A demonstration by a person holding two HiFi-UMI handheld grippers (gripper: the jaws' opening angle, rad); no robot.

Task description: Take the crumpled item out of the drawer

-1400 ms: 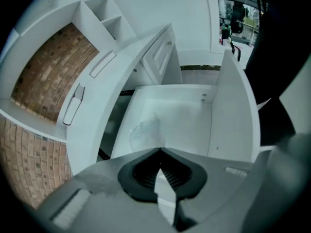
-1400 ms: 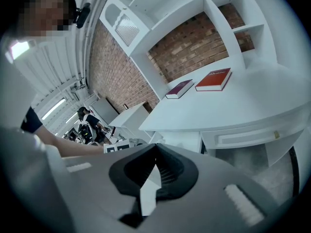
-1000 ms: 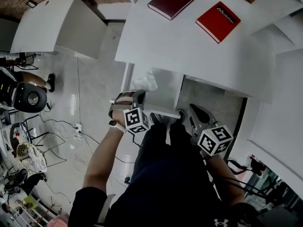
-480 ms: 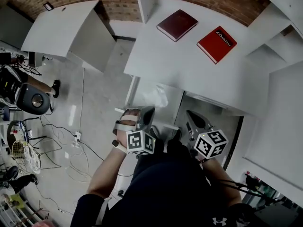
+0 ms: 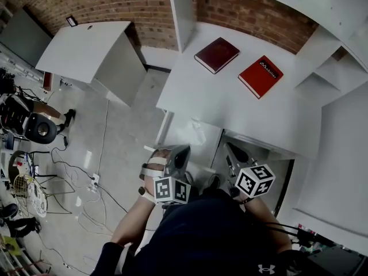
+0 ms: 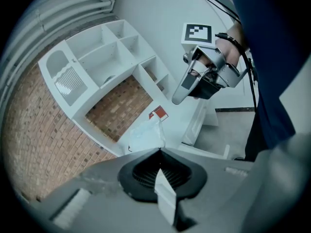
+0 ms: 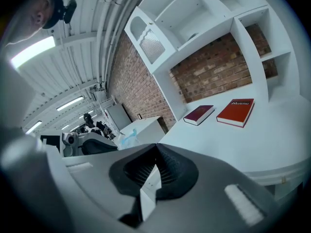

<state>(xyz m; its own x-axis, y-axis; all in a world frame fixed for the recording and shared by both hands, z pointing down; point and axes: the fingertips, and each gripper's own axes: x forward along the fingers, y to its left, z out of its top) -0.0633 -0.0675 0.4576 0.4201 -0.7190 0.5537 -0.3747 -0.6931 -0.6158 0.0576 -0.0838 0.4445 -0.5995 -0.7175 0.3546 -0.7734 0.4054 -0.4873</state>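
- The crumpled item [image 6: 146, 134], a wad of thin translucent plastic, sits pinched at the very tips of the left claw [image 6: 159, 150], whose jaws are clenched on its near edge.
- The bulk of the item projects forward, beyond the tips, and is seen against the white table top and the brick wall behind it.
- In the head view the item [image 5: 193, 132] shows just ahead of the left claw [image 5: 185, 149], over the open drawer [image 5: 210, 142] at the table's front edge. Its height above the drawer cannot be told from that view.
- The right claw [image 7: 156, 144] has its jaws closed together with nothing between them. It is held beside the left claw, apart from the item, at the drawer's right side [image 5: 229, 148].
- The table [image 5: 247, 114] carries a dark red book [image 5: 217, 54] and a red book [image 5: 260, 76], lying side by side and well apart from the item.
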